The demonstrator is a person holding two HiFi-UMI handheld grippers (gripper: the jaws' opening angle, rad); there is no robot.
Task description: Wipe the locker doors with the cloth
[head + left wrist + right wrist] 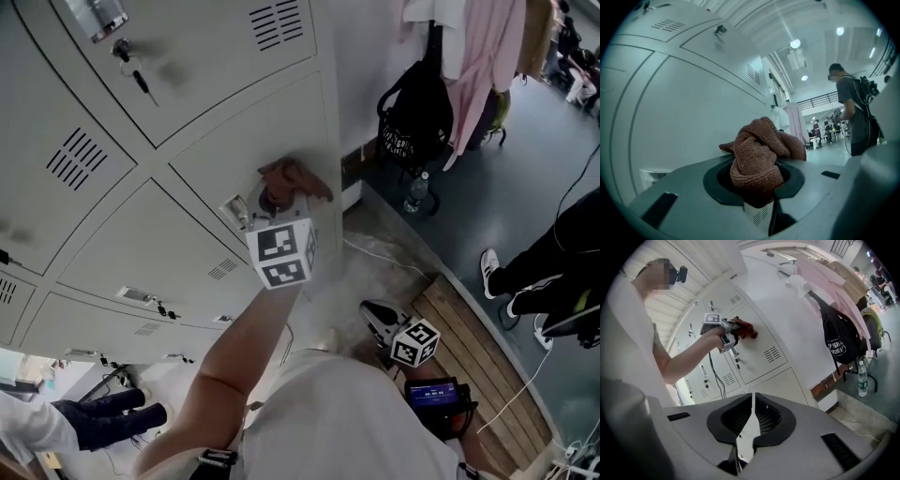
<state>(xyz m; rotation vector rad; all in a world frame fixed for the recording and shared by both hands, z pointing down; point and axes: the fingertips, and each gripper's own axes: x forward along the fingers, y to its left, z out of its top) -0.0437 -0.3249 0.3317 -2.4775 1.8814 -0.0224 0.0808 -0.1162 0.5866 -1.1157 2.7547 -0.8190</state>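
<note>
Wiping is under way, I judge: my left gripper (277, 199) has its fingers pinching the bunched brown cloth (294, 178) against a locker door (234, 141) by its right edge, so next comes a firm sweep across the panel, while my right gripper (751, 420) hangs low, fingers pressed together, empty.

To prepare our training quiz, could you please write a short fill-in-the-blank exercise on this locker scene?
1. The left gripper is shut on a brown ____.
2. The right gripper is shut and holds ____.
3. The left gripper is held up to a locker ____.
4. A black backpack hangs beside a ____ garment.

Missing words: cloth; nothing; door; pink.
</note>
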